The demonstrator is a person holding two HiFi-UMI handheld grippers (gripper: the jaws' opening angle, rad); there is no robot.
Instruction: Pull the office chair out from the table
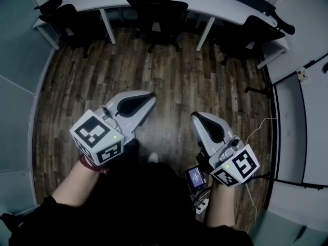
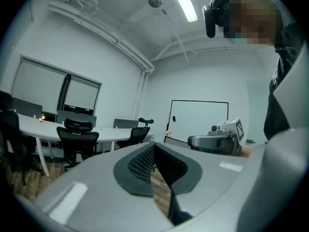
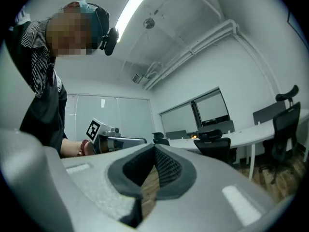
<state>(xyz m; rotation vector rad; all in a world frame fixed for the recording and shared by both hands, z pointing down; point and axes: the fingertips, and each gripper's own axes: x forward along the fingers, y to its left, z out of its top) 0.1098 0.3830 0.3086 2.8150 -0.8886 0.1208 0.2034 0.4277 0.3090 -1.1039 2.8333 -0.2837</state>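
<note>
The wooden floor (image 1: 169, 81) filled the middle of the head view, a broad stretch between you and the furniture. The long white table (image 1: 215, 4) ran across the top of that frame. The office chair (image 1: 156, 12), judged to be the one facing you, stood at top centre, tucked against the table edge. A second chair (image 1: 69, 19) stood at upper left and a third chair (image 1: 253, 32) at upper right. The left gripper view showed the office chair at lower left; the right gripper view showed it right of centre.

Your left gripper (image 1: 148, 99) sat left of lower centre and your right gripper (image 1: 196, 118) right of lower centre, both well apart from the chair. Each had its jaws fully together with nothing held; only floor showed past the pads.

Task status: judged not started. Neither gripper had touched the chair. Left to do:
1. Cross the floor.
2. Take hold of the chair.
3. Draw it clear of the table.
</note>
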